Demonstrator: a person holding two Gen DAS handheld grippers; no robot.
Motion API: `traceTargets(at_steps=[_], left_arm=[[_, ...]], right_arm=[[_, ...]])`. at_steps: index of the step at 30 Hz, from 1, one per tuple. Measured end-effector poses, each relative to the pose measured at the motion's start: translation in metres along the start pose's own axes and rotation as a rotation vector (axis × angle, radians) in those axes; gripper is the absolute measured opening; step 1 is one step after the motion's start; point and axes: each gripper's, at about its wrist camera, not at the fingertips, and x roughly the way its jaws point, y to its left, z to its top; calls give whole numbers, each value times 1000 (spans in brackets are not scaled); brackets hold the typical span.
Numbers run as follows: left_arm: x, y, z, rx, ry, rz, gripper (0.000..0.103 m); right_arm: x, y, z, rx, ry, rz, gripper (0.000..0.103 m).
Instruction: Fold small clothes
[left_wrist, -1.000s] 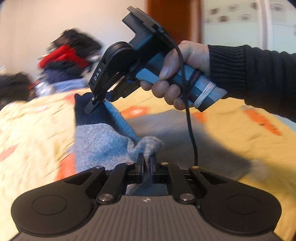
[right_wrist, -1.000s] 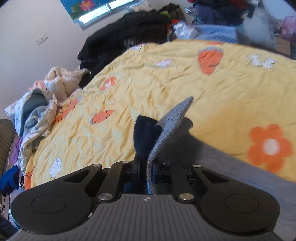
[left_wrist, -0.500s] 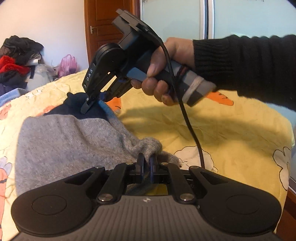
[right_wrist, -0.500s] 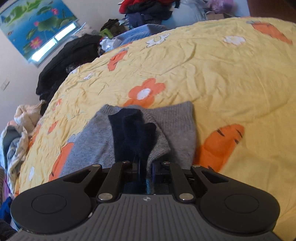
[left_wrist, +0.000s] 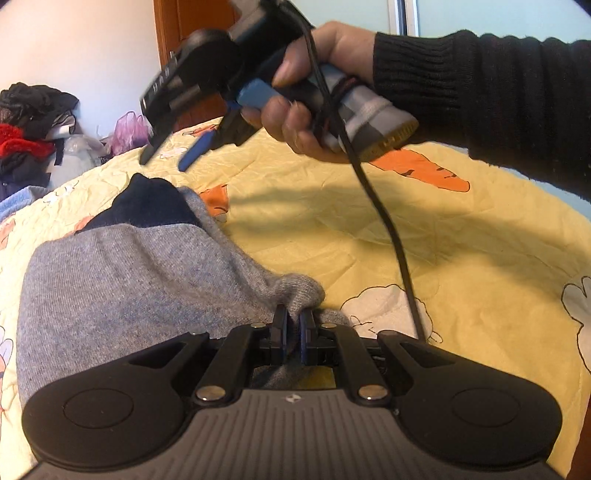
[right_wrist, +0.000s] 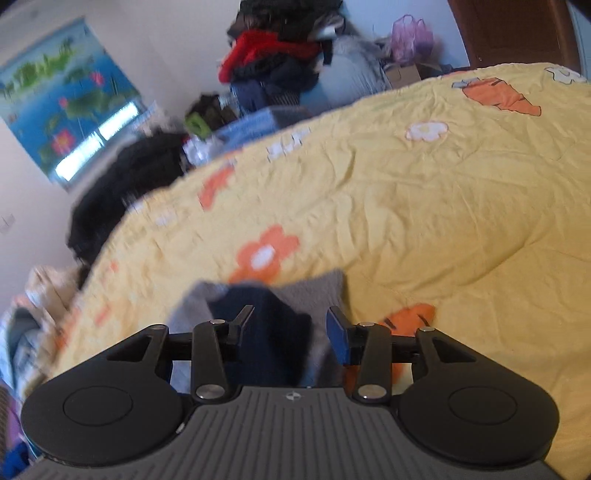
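Soft, light grey knit (left_wrist: 122, 280), floppy, best taken by edges; left gripper (left_wrist: 292, 326) clamped on near corner; right gripper (right_wrist: 291, 326) spread apart above navy cuff (left_wrist: 151, 205).

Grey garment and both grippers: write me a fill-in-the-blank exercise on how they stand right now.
1. The left gripper is ____ on a bunched fold of the grey garment.
2. The right gripper hangs above the garment with its jaws ____.
3. The garment's dark end is ____ in colour.
4. The garment lies on a ____ bedspread printed with carrots and flowers.

Missing words: shut; open; navy; yellow
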Motion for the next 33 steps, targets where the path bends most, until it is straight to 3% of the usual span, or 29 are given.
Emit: traceTargets(at_steps=[5,6,7,11,15,16,18,20,22,23,25,28,30,31,33], left_arm=[[2,-5,-1,7,-4,7,6],[3,-4,0,1,-3,4,6],[2,-3,0,-3,-2,1,6],[4,-1,2,-16,1,-3,6],[3,0,0,-23,-18,-16,7],[-3,5,0,-49,-32,-36,7],[-23,21,2,-116,-70,-87,7],[-56,47,4,-197,-125,-155,7],[-87,81,0,-294,-176,-171,13],[-97,100,-3,-345,-187,-157,18],[-103,144,-8,-481,-178,-86,49],[-90,213,-21,-754,-154,9,56],[-65,253,-35,-971,-90,-45,55],[-52,266,-42,-1067,-70,-107,55],[-31,281,-53,-1188,-50,-179,55]], right_arm=[[21,10,-3,-35,87,1,47],[28,14,-5,-49,107,-15,27],[32,17,-9,-67,106,-23,14],[23,14,-5,-68,19,-55,14],[41,-14,-21,-5,92,-93,15],[38,-14,-23,11,65,-91,19],[22,-14,-22,84,15,-64,45],[-1,-14,-24,123,-60,-42,60],[-20,-15,-29,136,-85,-11,65],[-24,-15,-34,132,-66,-4,65],[-26,-14,-44,111,-37,-14,65],[-14,-21,-54,129,-5,-37,65],[-3,-27,-57,188,20,-9,66],[3,-27,-59,206,35,11,66],[14,-23,-62,213,60,45,69]])
